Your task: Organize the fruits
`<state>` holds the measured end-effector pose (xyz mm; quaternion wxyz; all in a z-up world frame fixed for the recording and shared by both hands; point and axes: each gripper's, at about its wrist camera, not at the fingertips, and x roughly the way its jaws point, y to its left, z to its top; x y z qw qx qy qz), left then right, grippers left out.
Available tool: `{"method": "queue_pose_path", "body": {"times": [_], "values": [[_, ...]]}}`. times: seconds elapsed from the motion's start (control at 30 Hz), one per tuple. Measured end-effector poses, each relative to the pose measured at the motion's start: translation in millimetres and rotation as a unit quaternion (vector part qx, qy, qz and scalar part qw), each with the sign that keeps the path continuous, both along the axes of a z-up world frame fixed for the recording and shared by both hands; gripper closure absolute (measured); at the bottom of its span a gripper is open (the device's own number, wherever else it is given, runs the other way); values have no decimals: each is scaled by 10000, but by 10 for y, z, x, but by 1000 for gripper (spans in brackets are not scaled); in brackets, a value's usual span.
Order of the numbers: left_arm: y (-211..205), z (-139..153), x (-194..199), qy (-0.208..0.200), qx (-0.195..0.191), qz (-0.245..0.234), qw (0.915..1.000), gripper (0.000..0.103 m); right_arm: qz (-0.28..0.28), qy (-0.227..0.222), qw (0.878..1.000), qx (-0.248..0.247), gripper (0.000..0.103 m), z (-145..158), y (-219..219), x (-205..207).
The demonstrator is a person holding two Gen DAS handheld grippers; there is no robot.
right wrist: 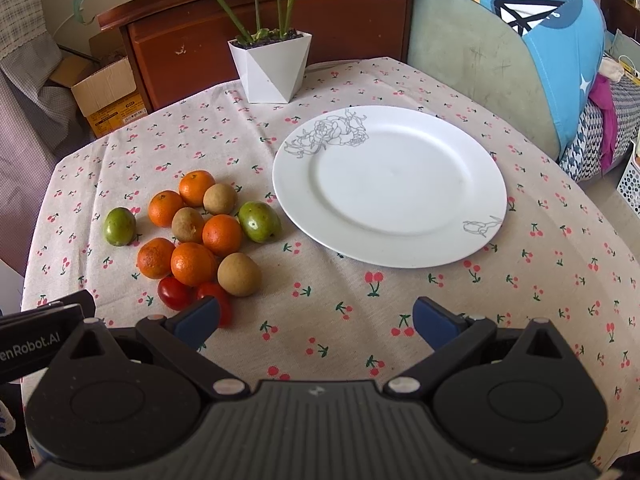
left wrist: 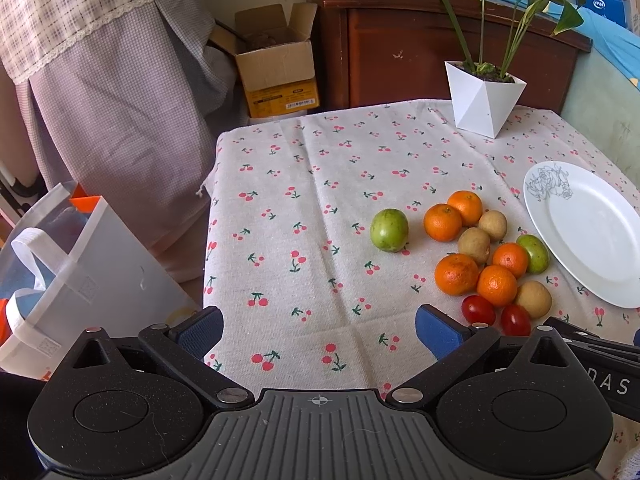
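Note:
A pile of fruit lies on the cherry-print tablecloth (left wrist: 304, 208): several oranges (right wrist: 193, 263), three brown round fruits (right wrist: 239, 273), two green fruits (right wrist: 119, 226) and two red tomatoes (right wrist: 174, 293). In the left wrist view the same pile shows at right, with one green fruit (left wrist: 389, 230) apart to its left. A white plate (right wrist: 390, 186) with grey flower drawings stands empty right of the pile; its rim (left wrist: 538, 220) shows at the left view's right edge. My left gripper (left wrist: 319, 328) is open over bare cloth. My right gripper (right wrist: 316, 322) is open, its left finger (right wrist: 196, 320) just before a tomato.
A white angular pot (right wrist: 272, 66) with a green plant stands at the table's far side. Behind it is a wooden cabinet (right wrist: 260, 20). A cardboard box (left wrist: 276, 64) and a white bag (left wrist: 76, 272) sit on the floor left of the table. A blue cushion (right wrist: 540, 40) lies at right.

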<state>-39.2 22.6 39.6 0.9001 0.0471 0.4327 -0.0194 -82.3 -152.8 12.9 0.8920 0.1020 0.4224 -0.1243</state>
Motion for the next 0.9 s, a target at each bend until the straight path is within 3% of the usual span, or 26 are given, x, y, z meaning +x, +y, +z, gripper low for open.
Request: {"method": "queue_pose_path", "body": {"times": [0.43,0.77,0.9], "values": [[1,-6,-15,16,37,11,10000,1,40,-16,10000,70,1,-28,-19,-14],[-19,-11,-38,102,-207,-115,9997,1,233,-321,9976,570,3,-67,-251,-171],[-4,-26,-33,108,-259,-73,9996,1,251,-479,9950,837,14,-89,-387,-248]]}}
